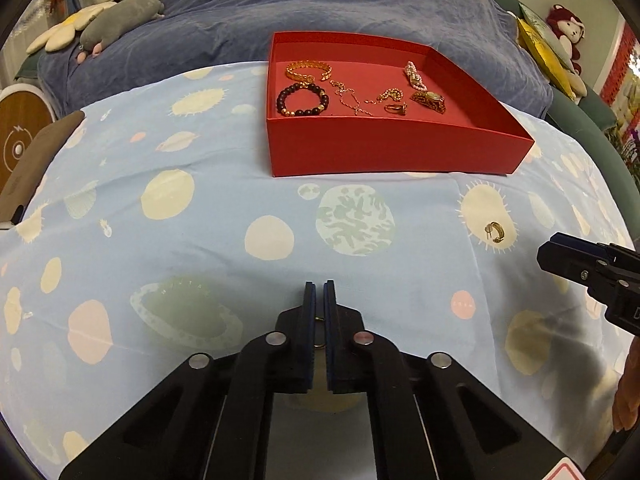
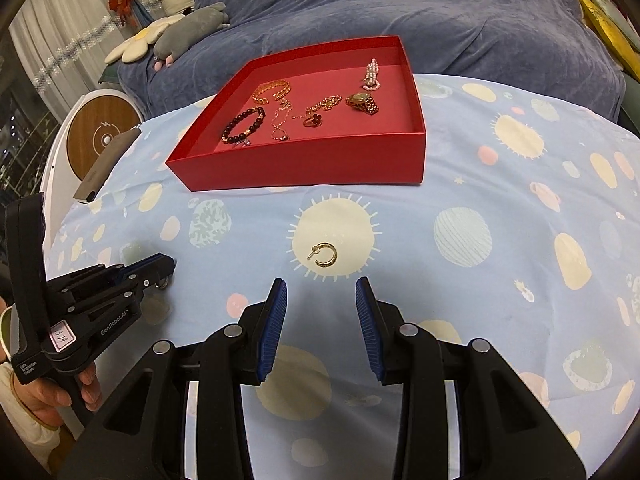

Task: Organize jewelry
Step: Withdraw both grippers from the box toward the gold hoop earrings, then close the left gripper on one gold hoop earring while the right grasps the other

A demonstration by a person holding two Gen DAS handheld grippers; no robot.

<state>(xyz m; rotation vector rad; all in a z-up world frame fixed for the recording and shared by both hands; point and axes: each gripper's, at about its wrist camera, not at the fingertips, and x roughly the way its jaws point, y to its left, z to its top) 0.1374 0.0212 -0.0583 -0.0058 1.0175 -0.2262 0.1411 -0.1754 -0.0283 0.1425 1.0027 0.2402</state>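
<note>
A red box (image 1: pixel 400 146) (image 2: pixel 304 164) on the blue patterned cloth holds several pieces: a gold bangle (image 1: pixel 308 70), a dark bead bracelet (image 1: pixel 302 100), chains, a ring, a watch (image 2: pixel 362 103) and a pearl piece. My left gripper (image 1: pixel 319 292) is shut on a small gold hoop earring (image 1: pixel 320 332) held between its pads, just above the cloth; it also shows in the right wrist view (image 2: pixel 166 270). My right gripper (image 2: pixel 321 296) is open, just short of a second gold hoop earring (image 2: pixel 324 256) (image 1: pixel 496 232) lying on a cream sun print.
A blue blanket (image 1: pixel 320 12) with plush toys (image 1: pixel 120 20) lies behind the box. A brown case (image 1: pixel 36 160) and a round wooden disc (image 2: pixel 100 136) sit at the left edge. The cloth (image 1: pixel 200 240) spreads wide around the box.
</note>
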